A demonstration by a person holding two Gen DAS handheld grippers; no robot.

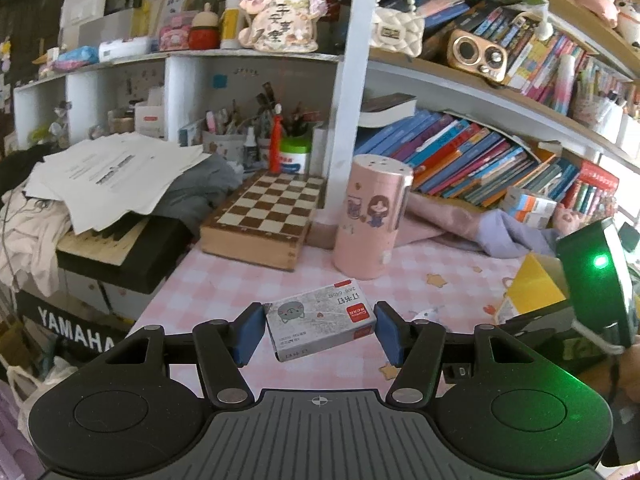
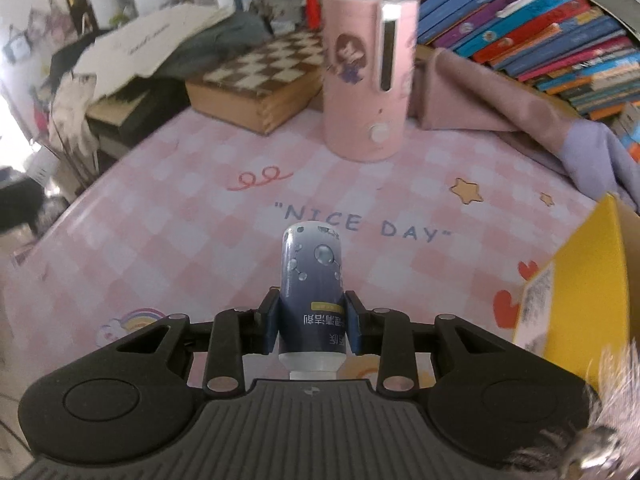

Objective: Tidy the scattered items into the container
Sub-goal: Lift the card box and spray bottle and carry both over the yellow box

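My left gripper (image 1: pixel 320 330) is shut on a small grey staples box (image 1: pixel 320 322) with a red label, held just above the pink checked mat. My right gripper (image 2: pixel 314 324) is shut on a dark blue bottle (image 2: pixel 312 280) with a white cap end toward the camera, held above the mat. The yellow cardboard box (image 2: pixel 580 292) stands open at the right edge of the right wrist view; it also shows in the left wrist view (image 1: pixel 532 288) at the right, behind the right gripper's green body (image 1: pixel 596 276).
A pink cylinder device (image 1: pixel 370 216) stands at the back of the mat (image 2: pixel 200 220), next to a wooden chess box (image 1: pixel 264 220). Pink and lilac cloth (image 2: pixel 500 108) lies before the bookshelf. Papers and clothes pile at left (image 1: pixel 108 176).
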